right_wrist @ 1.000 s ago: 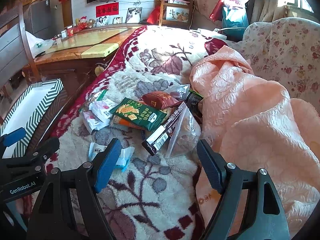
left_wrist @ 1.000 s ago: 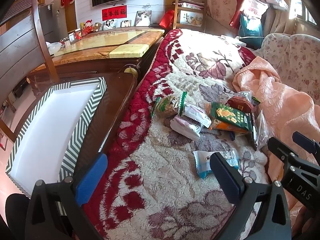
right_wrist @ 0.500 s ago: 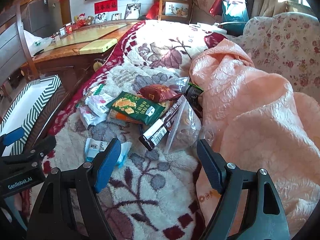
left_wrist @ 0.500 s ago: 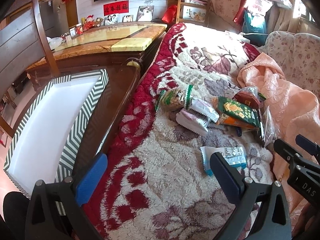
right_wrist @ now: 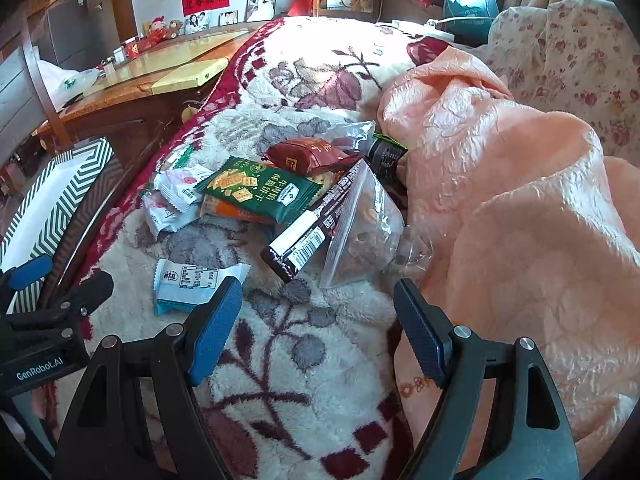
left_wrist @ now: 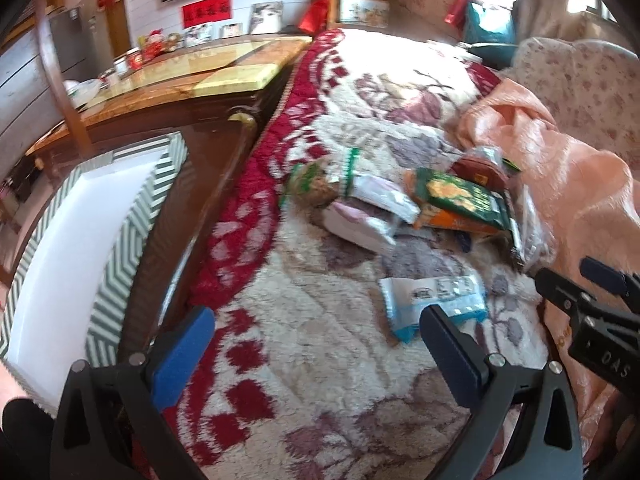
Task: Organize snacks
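Both views are advanced toward the snack pile (right_wrist: 280, 192) at frame centre. Left gripper (left_wrist: 316, 340) and right gripper (right_wrist: 316, 316) are held wide, empty. Nearest lies the blue-white packet (right_wrist: 192, 284), lower left; an approach is judged underway.

The left gripper (left_wrist: 316, 344) has its jaws spread wide, nothing between them; its blue-padded fingers (left_wrist: 182, 350) point forward and slightly down (this view is blurred). The right gripper (right_wrist: 318, 322) is likewise spread wide and holds nothing; its fingers (right_wrist: 216, 324) reach forward at much the same tilt. Each gripper shows in the other's view: the right one pokes in at the right edge beside the left one's right finger; the left one sits at the left edge, just beside the right one's left finger. A bit of dark sleeve (left_wrist: 22, 426) shows behind the left gripper's left finger.
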### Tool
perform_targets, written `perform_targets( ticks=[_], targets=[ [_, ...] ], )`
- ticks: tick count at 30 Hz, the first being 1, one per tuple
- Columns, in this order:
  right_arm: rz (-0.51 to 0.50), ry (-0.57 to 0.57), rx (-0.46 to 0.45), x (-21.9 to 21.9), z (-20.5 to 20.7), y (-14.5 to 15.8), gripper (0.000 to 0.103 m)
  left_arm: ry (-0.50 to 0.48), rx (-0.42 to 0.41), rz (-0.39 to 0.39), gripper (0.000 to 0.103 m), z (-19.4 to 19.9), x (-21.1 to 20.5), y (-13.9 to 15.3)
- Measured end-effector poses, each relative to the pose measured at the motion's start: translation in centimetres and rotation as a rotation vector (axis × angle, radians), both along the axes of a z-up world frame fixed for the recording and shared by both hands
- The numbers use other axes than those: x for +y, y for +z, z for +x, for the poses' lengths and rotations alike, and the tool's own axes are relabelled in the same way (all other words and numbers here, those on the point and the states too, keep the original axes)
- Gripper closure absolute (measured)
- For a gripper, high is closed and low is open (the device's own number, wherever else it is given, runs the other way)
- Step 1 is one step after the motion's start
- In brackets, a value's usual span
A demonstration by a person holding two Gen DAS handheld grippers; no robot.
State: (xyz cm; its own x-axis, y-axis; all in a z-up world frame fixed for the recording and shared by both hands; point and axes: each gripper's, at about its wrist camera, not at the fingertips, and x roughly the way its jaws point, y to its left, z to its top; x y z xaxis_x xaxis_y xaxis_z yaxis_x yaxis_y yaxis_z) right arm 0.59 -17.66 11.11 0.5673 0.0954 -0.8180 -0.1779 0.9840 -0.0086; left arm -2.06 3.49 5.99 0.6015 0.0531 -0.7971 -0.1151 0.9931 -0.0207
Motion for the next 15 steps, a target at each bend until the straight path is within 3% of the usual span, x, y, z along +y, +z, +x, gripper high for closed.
perform_targets(
  ticks=[6, 9, 13, 15],
  targets=[
    [0.004, -0.021, 0.001, -1.1, 0.3, 0.3, 0.024, -0.225, 0.017, 0.048, 0.0, 0.6, -2.8, -0.6],
    [0.011, -0.041, 0.006, -1.9, 0.5, 0.3, 0.024, -0.335, 0.035, 0.032, 0.002, 0.8, -3.9, -0.9],
    [0.019, -0.063, 0.014, -2.7, 0.8, 0.1, 0.024, -0.481, 0.061, 0.032, 0.016, 1.0, -5.7, -1.5],
    [0.018, -0.069, 0.014, -3.0, 0.8, 0.1, 0.024, -0.56, 0.073, 0.042, 0.018, 1.1, -6.6, -1.8]
  ],
)
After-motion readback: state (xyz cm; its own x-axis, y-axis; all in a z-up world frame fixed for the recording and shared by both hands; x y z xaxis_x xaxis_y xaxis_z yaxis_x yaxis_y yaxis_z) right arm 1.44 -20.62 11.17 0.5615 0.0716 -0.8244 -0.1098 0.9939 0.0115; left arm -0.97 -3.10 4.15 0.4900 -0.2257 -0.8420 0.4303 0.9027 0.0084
